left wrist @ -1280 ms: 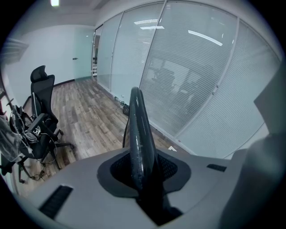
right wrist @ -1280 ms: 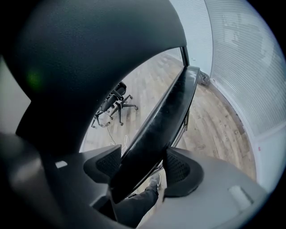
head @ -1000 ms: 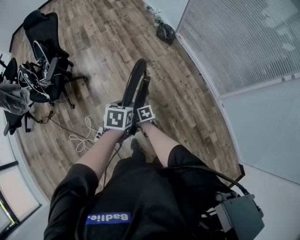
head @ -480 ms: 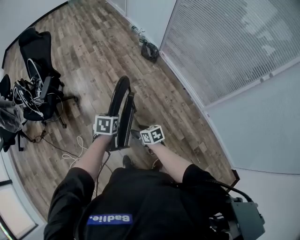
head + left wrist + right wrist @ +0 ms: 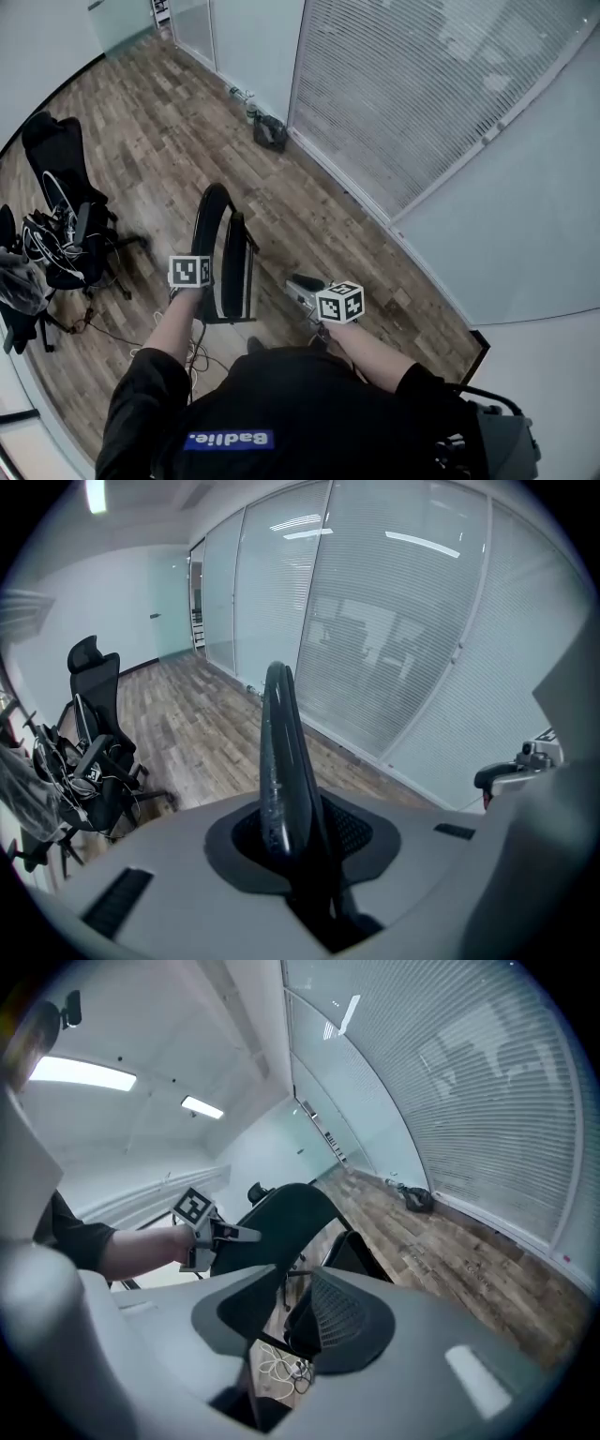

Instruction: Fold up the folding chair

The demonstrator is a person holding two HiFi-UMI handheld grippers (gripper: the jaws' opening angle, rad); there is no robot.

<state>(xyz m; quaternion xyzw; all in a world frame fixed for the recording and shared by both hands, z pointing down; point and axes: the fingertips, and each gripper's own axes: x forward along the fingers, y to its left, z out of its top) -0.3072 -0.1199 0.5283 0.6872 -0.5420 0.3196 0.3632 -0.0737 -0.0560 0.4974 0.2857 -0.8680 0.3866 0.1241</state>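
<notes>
Right gripper [image 5: 305,284] has left chair, risen and swung to right since earlier frame.

Head view: folding chair [image 5: 228,255] already folded flat, upright on wood floor [image 5: 141,141]. Left gripper [image 5: 208,292] steadies it against falling.

Left gripper view: jaws clamped on black chair edge.

Right gripper view: jaws closing, nothing between; chair beyond.

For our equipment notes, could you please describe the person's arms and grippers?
Black short sleeves. Both the left gripper and right gripper are pale grey with dark mesh-textured fingers, each carrying a white cube bearing black square markers. The right fingers are closing, empty.
</notes>
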